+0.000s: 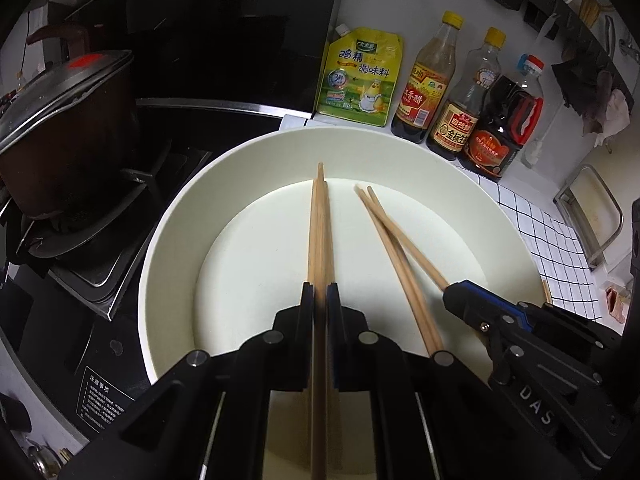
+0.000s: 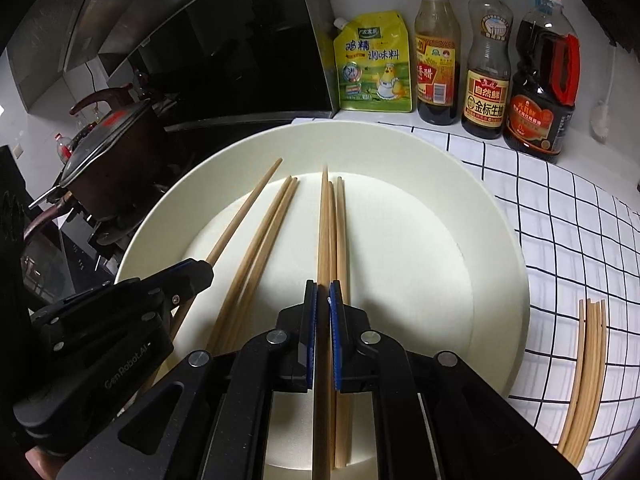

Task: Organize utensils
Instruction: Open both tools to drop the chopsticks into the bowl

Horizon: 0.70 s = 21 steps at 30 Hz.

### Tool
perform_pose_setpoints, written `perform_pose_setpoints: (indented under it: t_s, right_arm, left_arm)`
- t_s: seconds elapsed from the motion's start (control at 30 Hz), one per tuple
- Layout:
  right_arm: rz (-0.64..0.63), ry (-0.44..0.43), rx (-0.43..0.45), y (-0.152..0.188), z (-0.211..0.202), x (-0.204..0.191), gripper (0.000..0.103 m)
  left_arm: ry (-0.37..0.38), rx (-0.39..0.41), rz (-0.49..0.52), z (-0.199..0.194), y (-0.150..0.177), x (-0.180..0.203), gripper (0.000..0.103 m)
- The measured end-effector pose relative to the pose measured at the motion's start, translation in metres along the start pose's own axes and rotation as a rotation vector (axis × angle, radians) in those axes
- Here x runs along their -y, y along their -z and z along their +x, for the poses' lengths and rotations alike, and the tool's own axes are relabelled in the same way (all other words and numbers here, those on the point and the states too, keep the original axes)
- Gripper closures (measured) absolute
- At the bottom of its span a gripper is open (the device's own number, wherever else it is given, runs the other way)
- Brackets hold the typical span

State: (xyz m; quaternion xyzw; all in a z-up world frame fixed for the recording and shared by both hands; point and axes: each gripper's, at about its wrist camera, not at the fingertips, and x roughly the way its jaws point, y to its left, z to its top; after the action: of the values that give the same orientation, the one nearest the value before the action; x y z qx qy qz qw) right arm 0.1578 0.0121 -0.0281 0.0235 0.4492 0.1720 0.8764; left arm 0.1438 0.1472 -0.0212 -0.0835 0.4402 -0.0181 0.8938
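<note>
A wide cream plate (image 1: 176,240) (image 2: 496,240) sits on the counter beside the stove. My left gripper (image 1: 320,290) is shut on a wooden chopstick (image 1: 319,216) and holds it over the plate; it also shows in the right wrist view (image 2: 202,272) with its chopstick (image 2: 244,210). My right gripper (image 2: 323,288) is shut on another chopstick (image 2: 323,216); in the left wrist view this gripper (image 1: 454,292) holds its chopstick (image 1: 404,236). Several loose chopsticks (image 2: 264,248) lie on the plate under both grippers.
A bundle of chopsticks (image 2: 588,368) lies on the checked cloth (image 2: 560,216) right of the plate. A yellow seasoning pouch (image 1: 358,78) and three sauce bottles (image 1: 452,92) stand behind. A lidded pot (image 1: 68,128) sits on the stove at left. A metal rack (image 1: 592,216) stands far right.
</note>
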Motion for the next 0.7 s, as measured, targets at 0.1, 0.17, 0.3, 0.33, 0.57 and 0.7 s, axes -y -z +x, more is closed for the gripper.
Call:
perform_pose_setpoints:
  t_s: [0.1, 0.17, 0.3, 0.33, 0.57, 0.7]
  right_arm:
    - [-0.001, 0.017, 0.021, 0.001, -0.006, 0.001, 0.082]
    - [0.003, 0.015, 0.026, 0.003, -0.009, 0.002, 0.082]
    - [0.007, 0.015, 0.037, 0.006, -0.017, 0.003, 0.082]
    - [0.006, 0.014, 0.041, 0.008, -0.019, 0.003, 0.082]
    - [0.021, 0.015, 0.090, 0.024, -0.043, 0.007, 0.075]
    - [0.031, 0.026, 0.132, 0.033, -0.064, 0.012, 0.075]
  left_arm:
    - [-0.008, 0.015, -0.013, -0.004, 0.001, -0.004, 0.067]
    - [-0.015, 0.028, -0.021, -0.008, 0.002, -0.007, 0.055]
    - [-0.026, 0.040, -0.036, -0.015, 0.004, -0.011, 0.051]
    - [-0.026, 0.039, -0.038, -0.017, 0.005, -0.012, 0.050]
    - [-0.033, 0.042, -0.039, -0.031, 0.018, -0.012, 0.050]
    - [-0.033, 0.041, -0.031, -0.039, 0.027, -0.008, 0.049]
